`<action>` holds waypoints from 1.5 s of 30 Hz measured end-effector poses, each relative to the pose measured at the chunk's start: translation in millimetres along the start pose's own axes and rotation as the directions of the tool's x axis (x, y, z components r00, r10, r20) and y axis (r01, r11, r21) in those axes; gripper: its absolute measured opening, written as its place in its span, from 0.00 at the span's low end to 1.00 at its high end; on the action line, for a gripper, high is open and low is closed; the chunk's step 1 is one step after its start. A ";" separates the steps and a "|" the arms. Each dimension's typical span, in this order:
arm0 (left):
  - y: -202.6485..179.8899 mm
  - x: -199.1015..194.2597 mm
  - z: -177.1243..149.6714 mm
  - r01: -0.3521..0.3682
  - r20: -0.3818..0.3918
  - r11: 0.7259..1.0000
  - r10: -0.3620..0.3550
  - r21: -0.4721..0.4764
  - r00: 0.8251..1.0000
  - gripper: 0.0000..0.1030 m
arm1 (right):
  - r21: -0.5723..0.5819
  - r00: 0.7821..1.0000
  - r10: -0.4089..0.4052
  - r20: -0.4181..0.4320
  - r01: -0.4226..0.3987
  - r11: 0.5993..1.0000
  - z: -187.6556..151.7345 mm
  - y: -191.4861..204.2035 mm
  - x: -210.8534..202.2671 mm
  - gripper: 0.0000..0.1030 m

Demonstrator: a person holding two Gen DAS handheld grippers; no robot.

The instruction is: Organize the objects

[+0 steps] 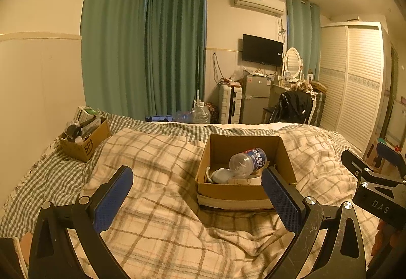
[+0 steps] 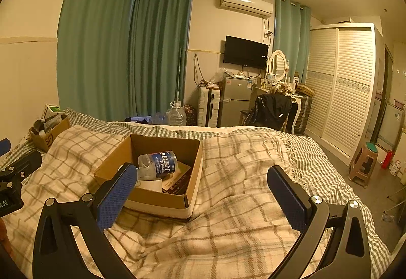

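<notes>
An open cardboard box (image 1: pixel 215 152) sits on the plaid blanket in the middle of the bed; it also shows in the right wrist view (image 2: pixel 195 164). Inside lie a clear plastic bottle with a blue label (image 1: pixel 250 161) (image 2: pixel 159 161), a white object (image 1: pixel 220 175), a roll of tape (image 2: pixel 152 183) and a dark book (image 2: pixel 177 181). A second cardboard box (image 1: pixel 86 142) (image 2: pixel 49 135) full of small items stands at the bed's far left. My left gripper (image 1: pixel 198 192) is open and empty, in front of the middle box. My right gripper (image 2: pixel 203 190) is open and empty, to the box's right.
The plaid blanket (image 1: pixel 152 177) covers the bed, with a checked sheet (image 1: pixel 50 172) beneath it. Beyond the bed are green curtains, a water jug (image 1: pixel 200 112), a fridge, a chair with a black jacket (image 1: pixel 294 106) and a white wardrobe. A stool (image 2: pixel 362 164) stands at the right.
</notes>
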State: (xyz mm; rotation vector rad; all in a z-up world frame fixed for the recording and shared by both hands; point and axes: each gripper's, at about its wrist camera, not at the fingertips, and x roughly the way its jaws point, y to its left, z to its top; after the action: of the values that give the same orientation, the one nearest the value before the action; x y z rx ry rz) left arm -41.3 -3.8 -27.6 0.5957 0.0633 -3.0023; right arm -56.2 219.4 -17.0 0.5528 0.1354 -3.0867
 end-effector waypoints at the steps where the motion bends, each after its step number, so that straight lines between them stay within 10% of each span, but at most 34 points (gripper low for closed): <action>1: -0.2 0.1 -0.3 -0.001 0.002 1.000 0.001 0.003 1.000 1.00 | -0.002 1.000 0.001 -0.001 -0.001 1.000 -0.3 0.2 -0.1 1.00; 45: -3.8 0.7 -1.5 -0.011 -0.018 1.000 0.011 0.013 1.000 1.00 | -0.030 1.000 -0.001 -0.027 0.000 1.000 -4.7 5.5 6.2 1.00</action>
State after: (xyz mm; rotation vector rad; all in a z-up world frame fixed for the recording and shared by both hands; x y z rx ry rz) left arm -41.7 -0.1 -29.2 0.6226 0.0415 -2.9891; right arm -60.3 214.4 -24.0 0.5940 0.1819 -3.0729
